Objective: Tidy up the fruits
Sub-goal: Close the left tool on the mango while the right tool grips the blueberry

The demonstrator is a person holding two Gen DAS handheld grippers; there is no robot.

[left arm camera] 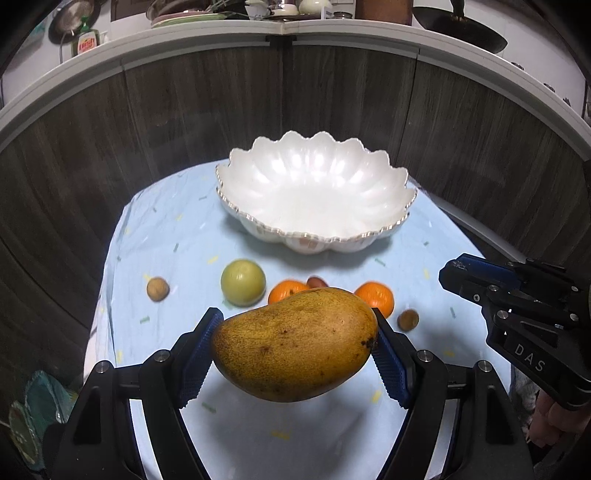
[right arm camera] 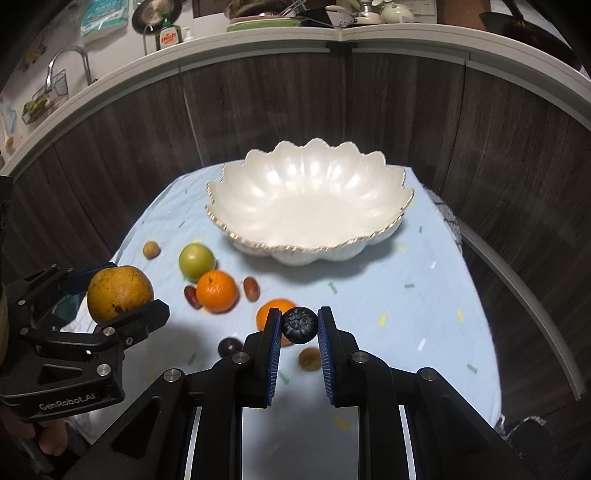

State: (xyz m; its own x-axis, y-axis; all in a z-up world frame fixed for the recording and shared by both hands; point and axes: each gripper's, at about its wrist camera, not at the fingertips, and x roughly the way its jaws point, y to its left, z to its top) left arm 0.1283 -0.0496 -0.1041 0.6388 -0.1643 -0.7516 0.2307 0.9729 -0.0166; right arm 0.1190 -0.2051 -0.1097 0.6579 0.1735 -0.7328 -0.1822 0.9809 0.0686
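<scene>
Left gripper (left arm camera: pixel 295 354) clamped wide around a mango (left arm camera: pixel 295 343) above the blue cloth (left arm camera: pixel 166 229), right gripper (right arm camera: pixel 299 325) nearly closed, pinching a small dark fruit (right arm camera: pixel 299 325).

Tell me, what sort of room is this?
Most likely a home kitchen: a tap and a dish soap bottle stand on the counter behind, with pans and crockery stacked there. Fruit lies on a cloth-covered table in front.

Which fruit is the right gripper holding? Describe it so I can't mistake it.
Start at the white scalloped bowl on the blue cloth, then come toward the camera. Clamped in the right gripper is a blueberry: small, round, dark blue, unlike the orange and green fruit behind it.
</scene>
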